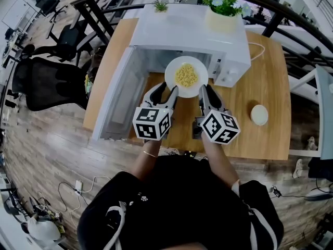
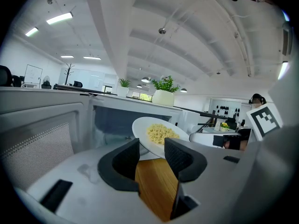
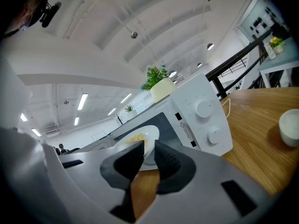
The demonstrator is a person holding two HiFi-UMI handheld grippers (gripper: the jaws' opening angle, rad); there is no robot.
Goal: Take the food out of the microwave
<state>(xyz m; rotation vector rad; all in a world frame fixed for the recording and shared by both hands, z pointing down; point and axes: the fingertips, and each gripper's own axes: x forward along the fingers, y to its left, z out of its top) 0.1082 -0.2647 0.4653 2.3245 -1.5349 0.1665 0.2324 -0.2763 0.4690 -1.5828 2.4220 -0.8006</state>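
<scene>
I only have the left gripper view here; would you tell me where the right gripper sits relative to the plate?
Observer: The right gripper is at the plate's right rim, opposite the left gripper.
Operator: How do its jaws stand?
Observer: Nearly together, with the rim at their tips; a grip isn't certain.
Operator: Is the table to the right free?
Observer: No, a small white bowl stands right of the microwave, apart from it.

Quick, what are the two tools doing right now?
Left tool: open, the plate rim at its tips, not pinched.
Right tool: closed on the plate's rim.
</scene>
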